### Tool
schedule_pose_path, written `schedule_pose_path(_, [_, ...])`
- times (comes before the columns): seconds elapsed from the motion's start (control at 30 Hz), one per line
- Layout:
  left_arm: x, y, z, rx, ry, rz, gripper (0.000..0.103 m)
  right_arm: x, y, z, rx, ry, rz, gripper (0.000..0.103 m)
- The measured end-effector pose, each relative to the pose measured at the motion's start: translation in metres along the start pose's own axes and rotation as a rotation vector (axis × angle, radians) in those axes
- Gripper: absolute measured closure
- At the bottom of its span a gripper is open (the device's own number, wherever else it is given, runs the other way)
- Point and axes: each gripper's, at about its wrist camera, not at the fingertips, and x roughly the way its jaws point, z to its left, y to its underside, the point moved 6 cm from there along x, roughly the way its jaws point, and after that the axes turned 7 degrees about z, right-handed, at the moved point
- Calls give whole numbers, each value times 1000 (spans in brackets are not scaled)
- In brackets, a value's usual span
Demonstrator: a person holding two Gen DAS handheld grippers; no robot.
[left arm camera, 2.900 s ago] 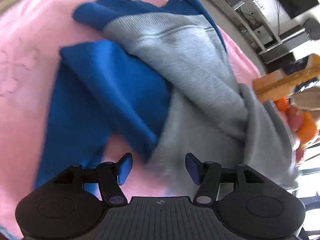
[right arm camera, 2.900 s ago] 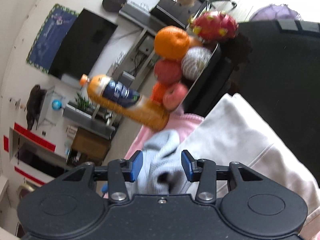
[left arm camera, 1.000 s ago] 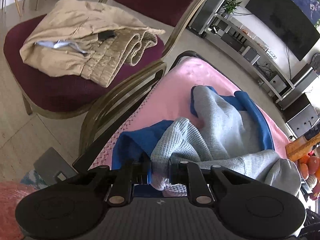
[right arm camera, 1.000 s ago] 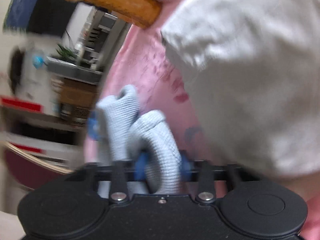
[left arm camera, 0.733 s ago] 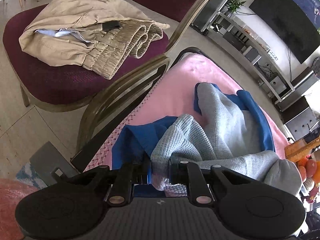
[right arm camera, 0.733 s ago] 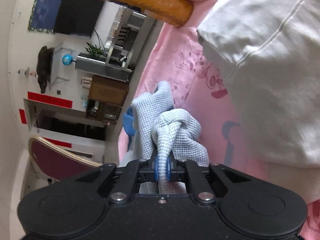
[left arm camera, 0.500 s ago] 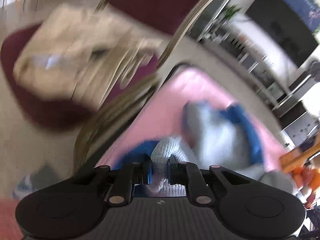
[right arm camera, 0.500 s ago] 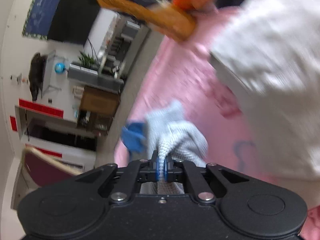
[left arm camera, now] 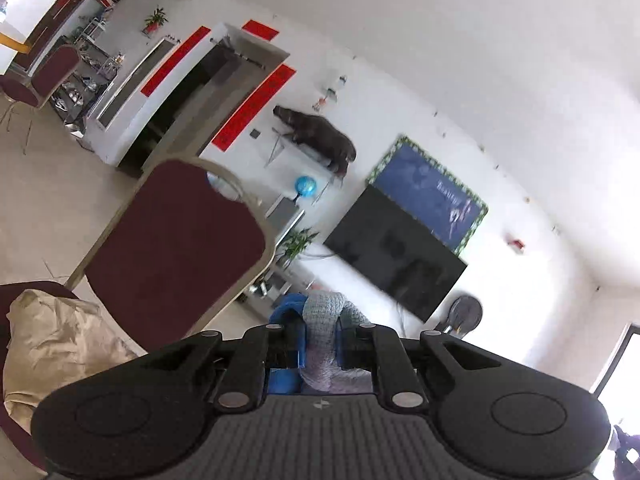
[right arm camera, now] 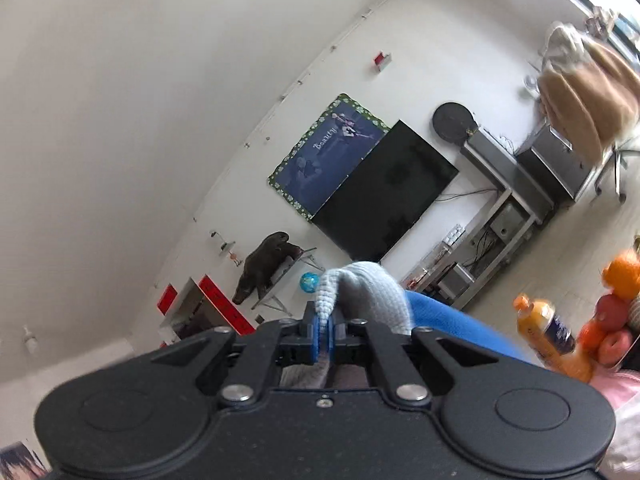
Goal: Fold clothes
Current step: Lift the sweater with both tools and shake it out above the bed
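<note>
From where I stand, the left tongs [left arm camera: 320, 346] are pinching a bunched ridge of the grey-and-blue knit sweater [left arm camera: 322, 334], grey waffle knit up top and a blue fold just beside it on the left. Half a second ago that view was a blur sweeping past the pink worktop; a second ago it looked down on the sweater lying crumpled there. Now the worktop is gone from it, and the view points up at the maroon chair [left arm camera: 176, 248], the beige garment [left arm camera: 56, 336] on its seat, the wall and the television [left arm camera: 396, 264]. The sweater has been raised off the surface, by my reading.

Over to the right, the right tongs [right arm camera: 322, 334] are pressed nearly together on a thin edge of the same sweater [right arm camera: 366, 292], with blue cloth trailing off to the right below. Nearly three seconds ago these were spread around a loose grey lump; now they have a firm bite. This view, too, has tipped up to the wall. The orange juice bottle [right arm camera: 546, 330] and the heap of fruit [right arm camera: 616, 312] sit at the right edge, with a sliver of pink worktop [right arm camera: 616, 390] beneath.

Both grips hold the sweater aloft between them. That would suit shaking it out to lay flat for folding. How it hangs below the tongs is out of sight.
</note>
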Motion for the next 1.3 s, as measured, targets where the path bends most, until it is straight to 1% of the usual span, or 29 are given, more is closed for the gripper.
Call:
schedule_pose_path(0.1, [-27, -4, 5, -139, 169, 22, 90, -40, -6, 18, 7, -42, -29, 99])
schedule_pose_path(0.13, [-29, -3, 12, -201, 210, 51, 90, -50, -6, 20, 4, -66, -40, 99])
schedule_pose_path(0.17, [-24, 0, 19, -250, 225, 94, 90, -56, -6, 20, -2, -77, -54, 99])
schedule_pose_path(0.2, [-15, 4, 23, -280, 221, 140, 90, -57, -6, 17, -8, -68, -65, 99])
schedule_pose_path(0.23, [-3, 9, 27, -289, 196, 187, 90, -52, -5, 12, -4, -57, -56, 99])
schedule_pose_path(0.27, [10, 16, 30, -283, 158, 231, 90, -39, 0, 4, 1, -34, -32, 99])
schedule_pose_path(0.37, [59, 37, 43, -244, 47, 359, 90, 1, 14, -19, 14, 34, 40, 99])
schedule_pose_path(0.4, [75, 44, 49, -220, 9, 392, 90, 14, 18, -27, 18, 57, 64, 99])
schedule_pose_path(0.47, [106, 51, 59, -179, -58, 431, 91, 40, 28, -42, 27, 103, 112, 99])
schedule_pose_path(0.53, [134, 49, 60, -136, -98, 444, 91, 66, 37, -58, 36, 148, 160, 99])
schedule_pose_path(0.6, [144, 40, 49, -83, -95, 430, 91, 88, 44, -70, 40, 182, 197, 99])
schedule_pose_path(0.7, [152, 25, 22, 21, -81, 396, 91, 102, 45, -65, 14, 158, 180, 99])
schedule_pose_path(0.77, [155, 29, 17, 61, -103, 410, 91, 100, 56, -71, -5, 175, 214, 98])
schedule_pose_path(0.83, [159, 40, 23, 76, -133, 443, 91, 97, 69, -80, -17, 193, 255, 98])
schedule_pose_path(0.9, [163, 52, 33, 89, -165, 473, 91, 87, 91, -101, 10, 217, 324, 98])
schedule_pose_path(0.97, [166, 65, 43, 102, -196, 502, 91, 73, 112, -123, 38, 238, 373, 98])
schedule_pose_path(1.03, [172, 82, 48, 168, -232, 539, 90, 60, 133, -145, 59, 262, 416, 98])
schedule_pose_path(1.1, [185, 115, 55, 274, -295, 622, 90, 51, 158, -168, 54, 306, 461, 98])
schedule_pose_path(1.13, [194, 135, 62, 323, -334, 683, 88, 48, 173, -185, 53, 342, 494, 98])
schedule_pose_path(1.17, [204, 162, 73, 374, -381, 759, 84, 48, 187, -203, 58, 381, 531, 98])
schedule_pose_path(1.23, [222, 213, 104, 427, -498, 886, 80, 49, 215, -239, 76, 453, 608, 98])
schedule_pose_path(1.27, [231, 238, 121, 447, -559, 945, 80, 50, 228, -256, 89, 483, 649, 98])
schedule_pose_path(1.3, [234, 256, 135, 443, -603, 975, 80, 51, 242, -273, 108, 505, 693, 98])
